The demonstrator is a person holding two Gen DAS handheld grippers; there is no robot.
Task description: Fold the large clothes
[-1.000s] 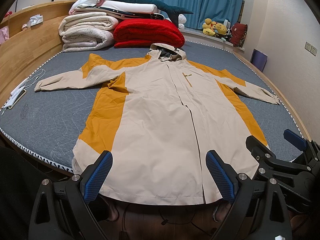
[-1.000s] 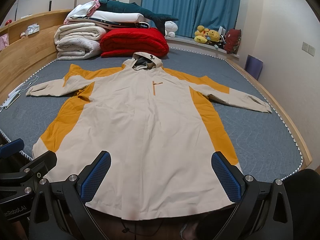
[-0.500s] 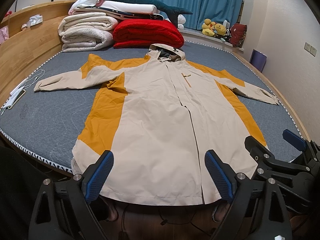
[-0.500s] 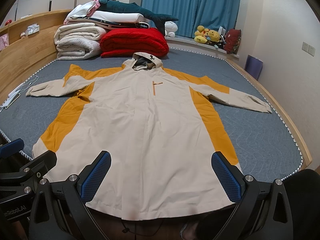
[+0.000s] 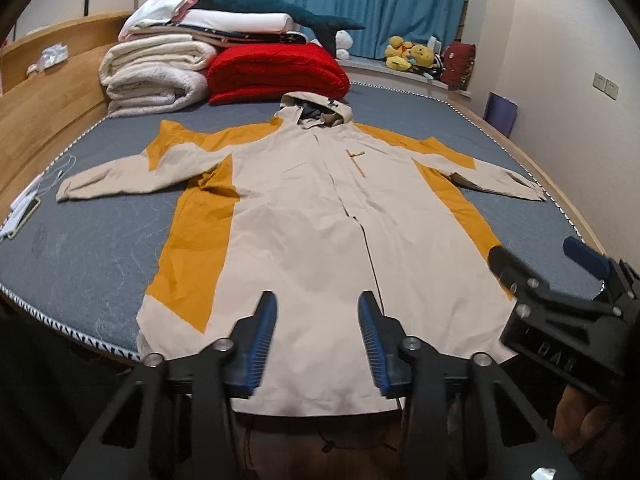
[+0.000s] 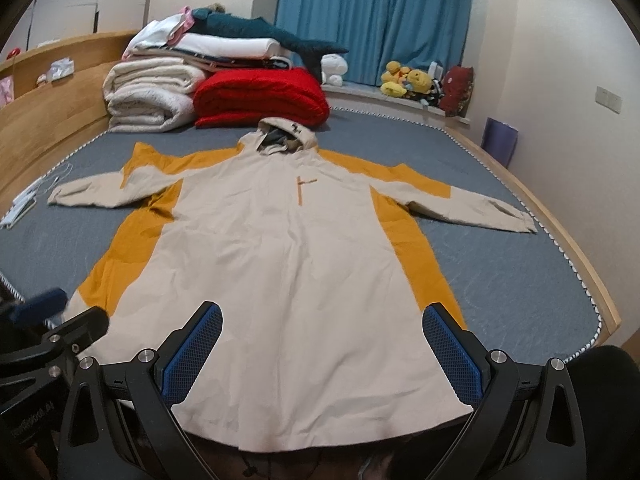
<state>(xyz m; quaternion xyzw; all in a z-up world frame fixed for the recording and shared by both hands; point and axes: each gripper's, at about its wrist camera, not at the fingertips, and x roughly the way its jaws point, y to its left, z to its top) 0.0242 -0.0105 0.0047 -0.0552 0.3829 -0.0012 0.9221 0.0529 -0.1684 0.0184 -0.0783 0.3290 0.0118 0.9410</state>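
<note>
Left wrist view: hooded jacket (image 5: 320,240), beige with orange panels, spread flat and face up on the grey mattress (image 5: 80,248), sleeves out to both sides, hem at the near edge; left gripper (image 5: 316,332) above the hem, jaws closing on nothing, no cloth between the pads. Right wrist view: right gripper (image 6: 320,352) spread wide, empty, over the hem; no fold made yet, all folding left.
</note>
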